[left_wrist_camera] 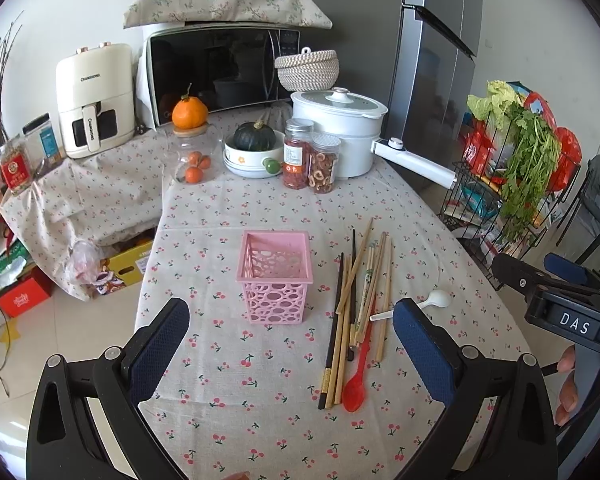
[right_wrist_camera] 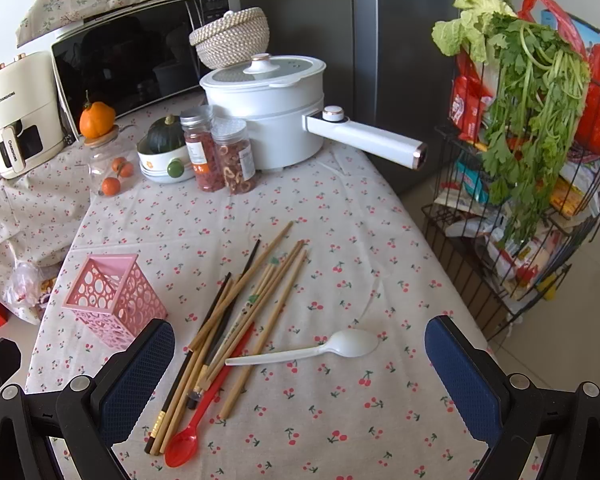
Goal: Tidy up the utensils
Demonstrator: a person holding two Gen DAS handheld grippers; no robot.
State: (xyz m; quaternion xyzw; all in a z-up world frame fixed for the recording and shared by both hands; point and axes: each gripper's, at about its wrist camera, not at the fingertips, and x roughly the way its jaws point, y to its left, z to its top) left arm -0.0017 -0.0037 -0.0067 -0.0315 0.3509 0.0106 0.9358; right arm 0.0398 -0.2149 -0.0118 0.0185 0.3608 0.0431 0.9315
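Both tongs, left (left_wrist_camera: 290,344) and right (right_wrist_camera: 300,372), gaped wide, holding nothing. Ahead of the left tongs, the pink basket (left_wrist_camera: 275,276) stood empty. Chopsticks (right_wrist_camera: 236,320) lay between the right tongs.

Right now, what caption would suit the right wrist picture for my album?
Open right claw hovers over scattered chopsticks, a white spoon and a red spoon beside an empty pink basket.

Cherry-print table (right_wrist_camera: 340,240): basket (right_wrist_camera: 114,298), chopsticks (right_wrist_camera: 244,304), perhaps two spoons (right_wrist_camera: 320,350).
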